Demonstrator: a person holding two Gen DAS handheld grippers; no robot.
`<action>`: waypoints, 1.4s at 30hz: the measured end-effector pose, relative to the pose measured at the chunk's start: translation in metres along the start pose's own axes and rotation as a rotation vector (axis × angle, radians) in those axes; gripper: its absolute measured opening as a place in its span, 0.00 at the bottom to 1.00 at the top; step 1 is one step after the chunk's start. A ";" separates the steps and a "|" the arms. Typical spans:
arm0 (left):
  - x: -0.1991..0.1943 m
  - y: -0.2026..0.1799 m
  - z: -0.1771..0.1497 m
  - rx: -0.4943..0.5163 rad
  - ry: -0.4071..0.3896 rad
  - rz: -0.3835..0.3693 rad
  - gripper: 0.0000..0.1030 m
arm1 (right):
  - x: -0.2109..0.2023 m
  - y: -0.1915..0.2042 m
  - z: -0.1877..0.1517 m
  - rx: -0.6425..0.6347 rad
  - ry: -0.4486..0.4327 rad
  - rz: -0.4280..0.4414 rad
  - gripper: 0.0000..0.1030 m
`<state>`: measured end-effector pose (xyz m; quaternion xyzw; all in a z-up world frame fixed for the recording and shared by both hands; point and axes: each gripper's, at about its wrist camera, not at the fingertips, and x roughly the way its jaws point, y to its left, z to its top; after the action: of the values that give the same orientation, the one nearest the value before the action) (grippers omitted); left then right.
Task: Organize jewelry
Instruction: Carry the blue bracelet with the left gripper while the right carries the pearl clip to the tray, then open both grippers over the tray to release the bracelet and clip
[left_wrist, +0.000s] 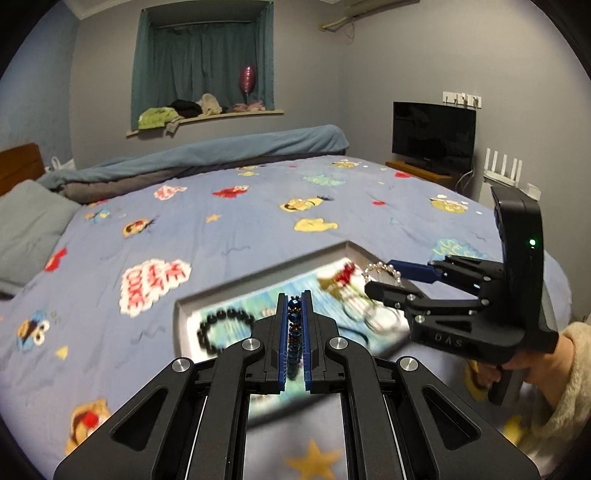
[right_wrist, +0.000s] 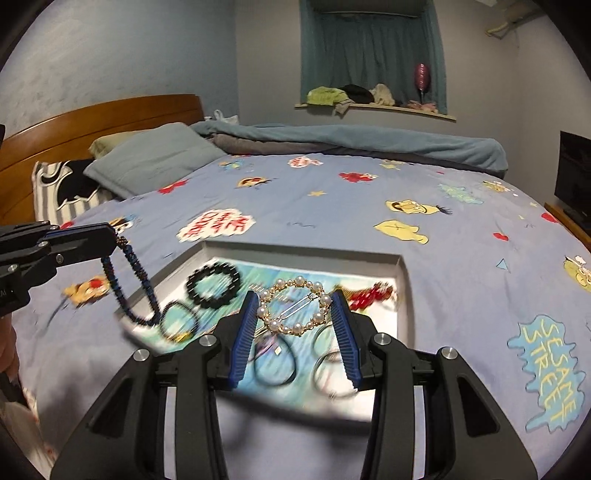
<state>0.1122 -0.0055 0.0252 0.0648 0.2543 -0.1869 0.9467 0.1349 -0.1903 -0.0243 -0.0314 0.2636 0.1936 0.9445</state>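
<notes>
Across the whole lower part of both views spreads a bed covered by a blue cartoon-print sheet, with a wooden headboard and a grey-blue pillow at its far left, a rolled blue blanket along the far edge, a curtained window alcove in the grey wall and a dark television on a low stand to the right. On the sheet lies a shallow white tray lined with a colourful picture; a black bead bracelet rests in its far left corner, and dark elastic loops and thin metal rings lie blurred nearer the cameras.

Above the tray, the right gripper points down at a slant, its blue ribbed pads clamped on either side of a pearl ring hair clip, which sits level between them, clear of the tray. In the left wrist view a hand in a fleecy cream sleeve grasps this gripper's handle.

Left of it, the left gripper also tilts downward with its jaws nearly together, pinching a dark blue beaded strand. From the right wrist view the strand hangs as a loop from the fingertips, its lowest part over the tray's left edge; whether it touches there cannot be told.
</notes>
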 end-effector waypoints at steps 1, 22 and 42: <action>0.009 0.001 0.004 0.004 0.002 0.002 0.07 | 0.007 -0.003 0.004 0.005 0.004 -0.005 0.40; 0.152 0.056 0.011 -0.240 0.151 -0.111 0.07 | 0.107 0.003 0.017 -0.045 0.243 -0.044 0.40; 0.175 0.064 -0.007 -0.227 0.288 -0.054 0.08 | 0.137 0.003 0.012 -0.029 0.393 -0.024 0.40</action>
<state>0.2739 -0.0010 -0.0674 -0.0229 0.4083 -0.1710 0.8964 0.2477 -0.1374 -0.0838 -0.0852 0.4395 0.1763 0.8766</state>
